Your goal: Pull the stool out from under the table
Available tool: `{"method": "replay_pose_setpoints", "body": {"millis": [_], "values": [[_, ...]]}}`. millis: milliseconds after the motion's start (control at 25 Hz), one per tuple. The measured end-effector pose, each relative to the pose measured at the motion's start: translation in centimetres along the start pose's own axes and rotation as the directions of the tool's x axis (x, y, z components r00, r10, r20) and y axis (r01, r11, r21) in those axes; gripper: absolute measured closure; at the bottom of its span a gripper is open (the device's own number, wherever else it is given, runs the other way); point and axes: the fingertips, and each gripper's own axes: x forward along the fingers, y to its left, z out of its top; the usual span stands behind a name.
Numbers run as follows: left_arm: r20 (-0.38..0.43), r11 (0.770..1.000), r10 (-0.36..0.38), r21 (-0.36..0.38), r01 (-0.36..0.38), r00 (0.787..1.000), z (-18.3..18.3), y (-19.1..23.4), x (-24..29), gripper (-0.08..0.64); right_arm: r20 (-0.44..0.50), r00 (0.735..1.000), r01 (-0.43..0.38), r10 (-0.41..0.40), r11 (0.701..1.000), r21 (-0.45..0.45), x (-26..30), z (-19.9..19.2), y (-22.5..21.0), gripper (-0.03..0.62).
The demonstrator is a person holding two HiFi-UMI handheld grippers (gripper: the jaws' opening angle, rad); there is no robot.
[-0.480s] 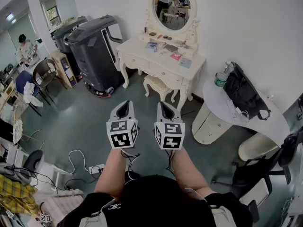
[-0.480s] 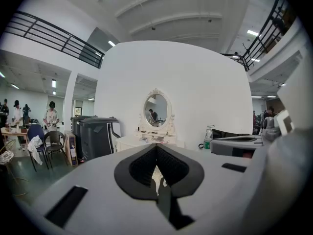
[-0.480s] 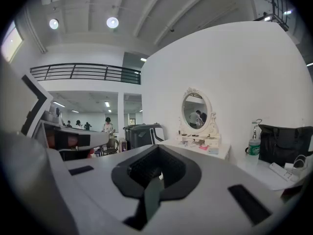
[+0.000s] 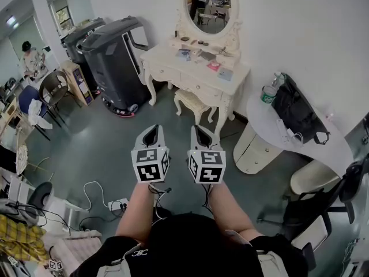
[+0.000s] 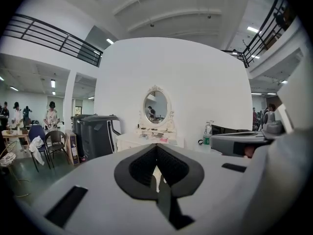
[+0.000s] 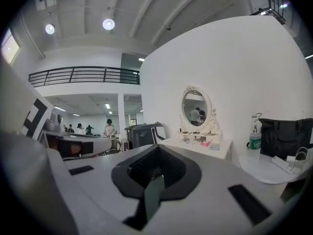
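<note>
Desk: the cream carved dressing desk (image 4: 173, 59) with an oval mirror (image 4: 209, 4) stood against the white wall.
Machine: the big black wheeled machine (image 4: 115, 51) stood just beside the desk, at its left in the head view.
Stool: the cream cushioned stool (image 4: 193, 104) was between the desk's legs, partly under its top.
Left tongs: the left tongs (image 4: 151, 130) were clenched on nothing, above the grey floor, well apart from the stool.
Right tongs: the right tongs (image 4: 199, 130) were also clenched and empty, just beside the left tongs, pointing toward the stool.
</note>
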Motion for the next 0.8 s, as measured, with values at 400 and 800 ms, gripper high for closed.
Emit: {"method": "replay_pose_setpoints", "body": {"millis": [400, 800], "values": [[-0.04, 1.0, -0.012, -0.014, 0.012, 0.999, -1.5, -0.7, 1.2, 0.56, -0.075, 0.997, 0.006, -0.005, 1.0, 0.005, 1.1, -1.8, -0.4, 0.589], [-0.079, 0.995, -0.091, -0.042, 0.088, 0.993, -2.8, 1.0, 5.4, 0.56, -0.097, 0.995, 0.032, -0.035, 0.999, -0.03, 4.9, -2.0, -0.1, 0.589]]}}
